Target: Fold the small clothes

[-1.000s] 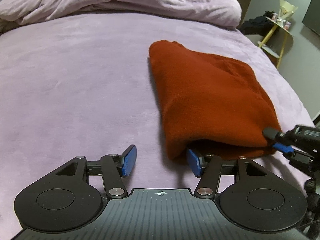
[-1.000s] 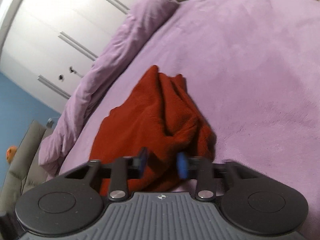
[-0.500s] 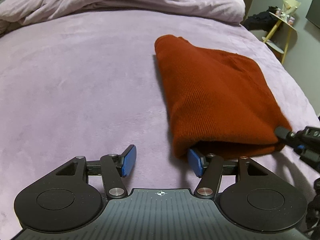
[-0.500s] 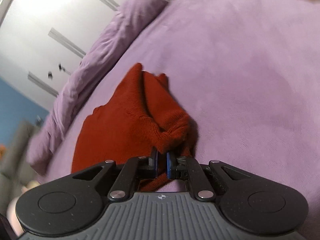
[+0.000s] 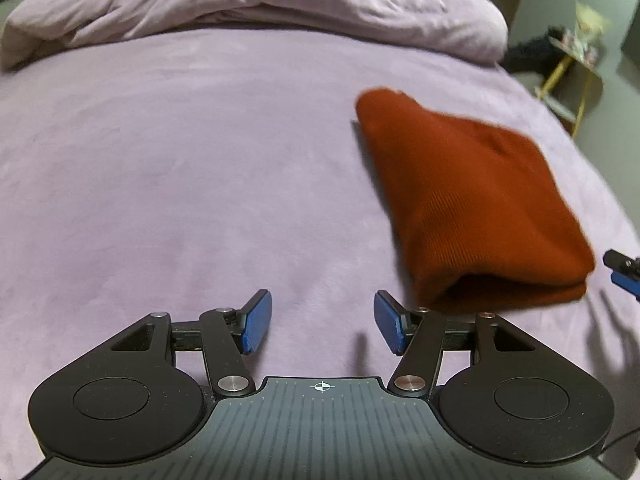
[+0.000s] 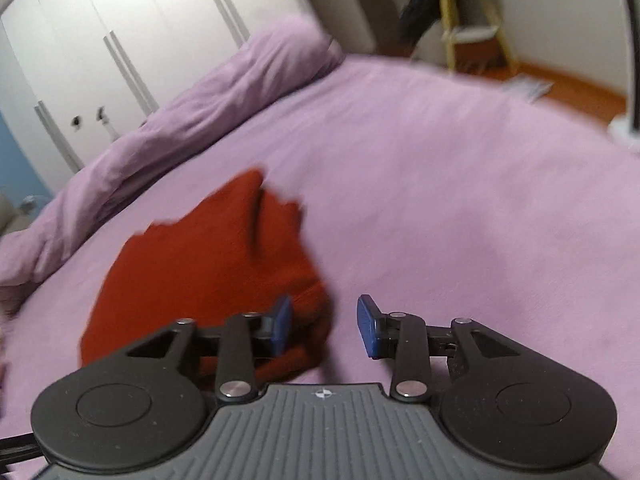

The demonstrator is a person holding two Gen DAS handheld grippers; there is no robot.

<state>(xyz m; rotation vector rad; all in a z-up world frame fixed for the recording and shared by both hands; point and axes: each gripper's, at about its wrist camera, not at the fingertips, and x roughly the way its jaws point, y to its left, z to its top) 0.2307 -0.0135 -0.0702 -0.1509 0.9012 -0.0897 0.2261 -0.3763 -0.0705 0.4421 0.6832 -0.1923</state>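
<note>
A folded rust-red knit garment (image 5: 472,200) lies on the purple bed cover, to the right of middle in the left wrist view. My left gripper (image 5: 322,322) is open and empty, just off the garment's near left corner. In the right wrist view the garment (image 6: 208,264) lies to the left, blurred by motion. My right gripper (image 6: 324,324) is open and empty, its left finger over the garment's near edge. The right gripper's tip also shows at the right edge of the left wrist view (image 5: 624,270).
A rolled purple duvet (image 5: 248,8) lies along the far side of the bed. White wardrobe doors (image 6: 132,36) stand behind it. A yellow-legged side table (image 6: 468,28) with dark cloth on it stands beyond the bed's right edge. The bed cover (image 5: 180,184) spreads wide to the left.
My right gripper was shut on the garment's corner half a second ago; it has opened, let go and pulled back to the right. My left gripper drew back slightly from the garment.
</note>
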